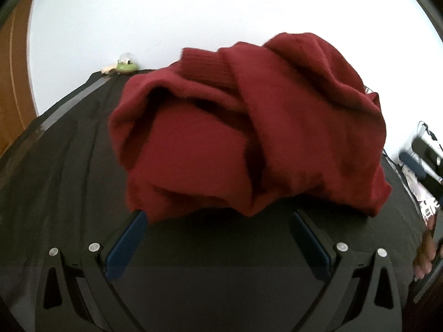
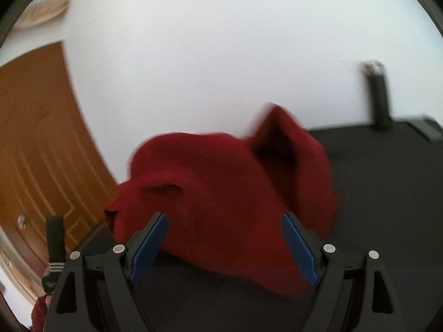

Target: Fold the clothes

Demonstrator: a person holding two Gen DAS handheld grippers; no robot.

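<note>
White wall behind; black cloth-covered table (image 1: 69, 166) carries a crumpled dark-red knitted sweater (image 1: 249, 127), heaped at mid-table. Left gripper (image 1: 218, 221) and right gripper (image 2: 224, 227) both stand spread, pinching nothing, at its near edge. Risk: a bite into the bunched folds would likely catch several layers and drag the heap.

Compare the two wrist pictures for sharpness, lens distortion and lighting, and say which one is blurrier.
Right wrist view: blurrier, the red sweater and the dark post are smeared. Left wrist view: sharper, ribbing shows on the red sweater, though its edges are soft. Both views: fisheye bending, with a curved door and a dark round rim; the white wall is bright and featureless, the black table dim.
</note>
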